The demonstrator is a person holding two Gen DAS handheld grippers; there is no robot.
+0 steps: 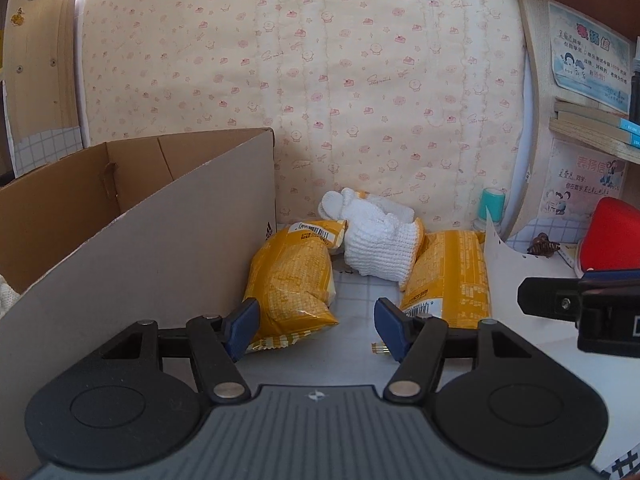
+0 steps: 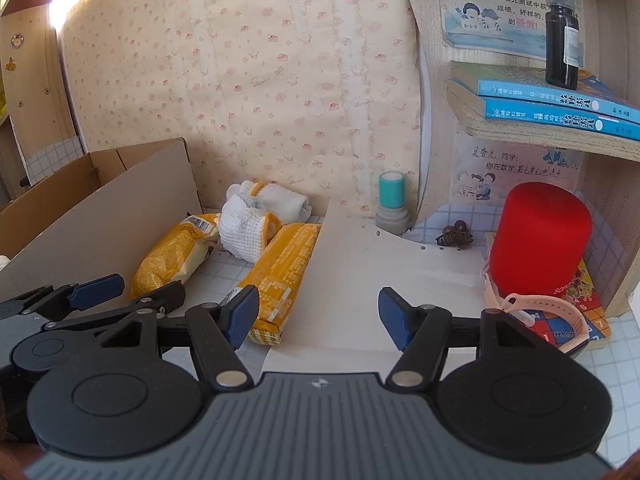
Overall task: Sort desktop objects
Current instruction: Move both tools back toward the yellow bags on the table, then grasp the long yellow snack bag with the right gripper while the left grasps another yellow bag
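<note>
Snack packets, yellow, two: left packet (image 1: 290, 284) is lying along the cardboard box (image 1: 132, 216) wall near the bench's back edge; right packet (image 1: 448, 276) is lying beside it, partly under a sheet of white paper (image 2: 360, 280). White knitted gloves (image 1: 380, 240) are resting across both packets' far ends, touching each.

Left tongs (image 1: 316, 330): standing moderately wide, nothing between the pads, with the left finger (image 1: 240, 328) overlapping the left packet's near end. Right tongs (image 2: 318, 318): likewise moderately wide and empty, hovering over the paper.

Handling note, as judgement: the left packet is looking like the item in hand. Centre the tongs across its crimped near end, close gently since the contents are probably crushable, then draw it out from under the gloves before lifting into the box.

Also present: red cylindrical container (image 2: 540, 240), teal stamp (image 2: 392, 200), brown hair claw (image 2: 456, 238).
</note>
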